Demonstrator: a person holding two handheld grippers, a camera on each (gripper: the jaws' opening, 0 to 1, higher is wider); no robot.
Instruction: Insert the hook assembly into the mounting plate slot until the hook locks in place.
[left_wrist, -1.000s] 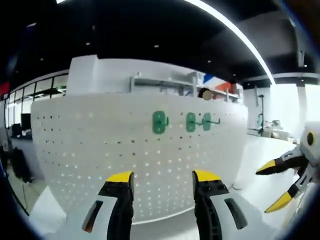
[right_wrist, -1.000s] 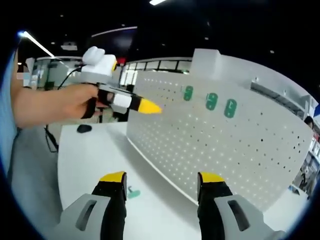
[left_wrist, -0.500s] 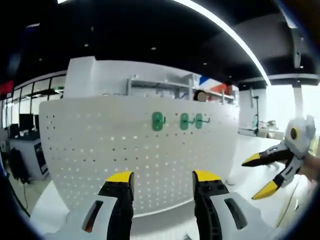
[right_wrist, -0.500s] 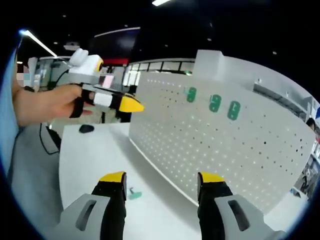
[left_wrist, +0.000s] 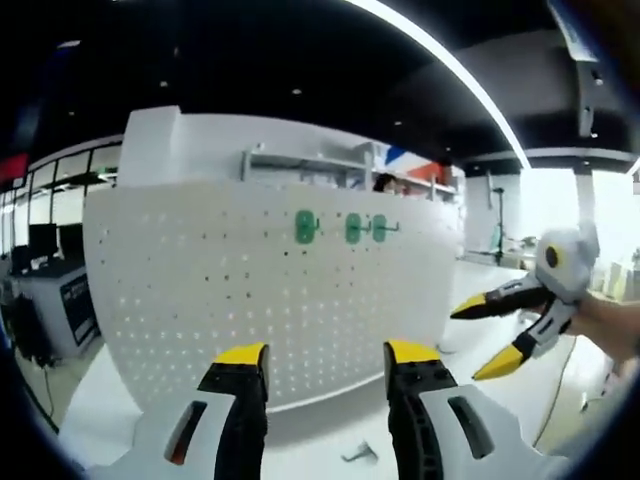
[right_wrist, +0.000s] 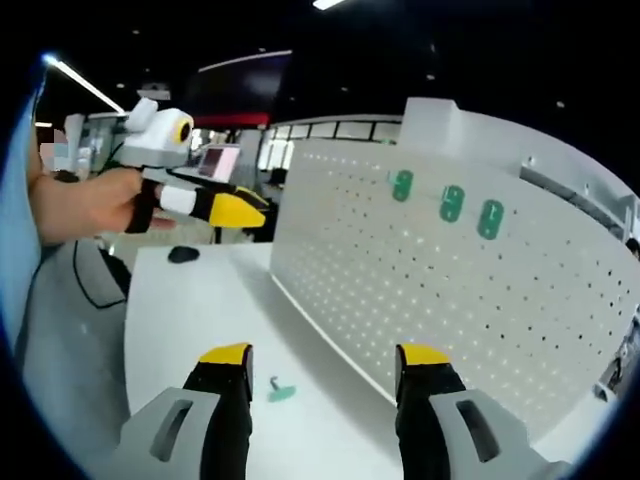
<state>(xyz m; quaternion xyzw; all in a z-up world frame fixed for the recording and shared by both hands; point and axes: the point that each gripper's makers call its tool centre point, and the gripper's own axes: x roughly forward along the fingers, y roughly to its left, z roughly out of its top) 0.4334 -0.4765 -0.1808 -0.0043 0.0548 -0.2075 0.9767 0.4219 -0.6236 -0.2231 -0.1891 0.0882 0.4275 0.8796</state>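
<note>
Pegboard, white and perforated (left_wrist: 270, 290), stands upright on the white desk (right_wrist: 200, 310) and spans the middle of the left gripper view; in the right gripper view the same board (right_wrist: 470, 300) runs from the centre off to the right edge. Three green plastic mounting plates sit in a row high on the board: in the left gripper view they lie just above centre (left_wrist: 345, 227), the two on the right of the row carrying small hooks that stick out, and in the right gripper view they sit in the upper right (right_wrist: 447, 202). A small green hook assembly (right_wrist: 282, 391) lies flat on the desk near the foot of the board, low in the right gripper view, between that view's own two fingers and touching neither; in the left gripper view a small dark piece (left_wrist: 358, 455) lies on the desk at the bottom centre, too blurred to tell apart. The left gripper (left_wrist: 327, 352) has its yellow-tipped black fingers spread wide with nothing between them, pointing at the board. The right gripper (right_wrist: 325, 353) likewise has its fingers wide apart and holds nothing. The right gripper also enters the left gripper view at the right edge, its fingers splayed, and the left gripper appears in the upper left of the right gripper view, gripped by a hand (right_wrist: 95, 203).
</note>
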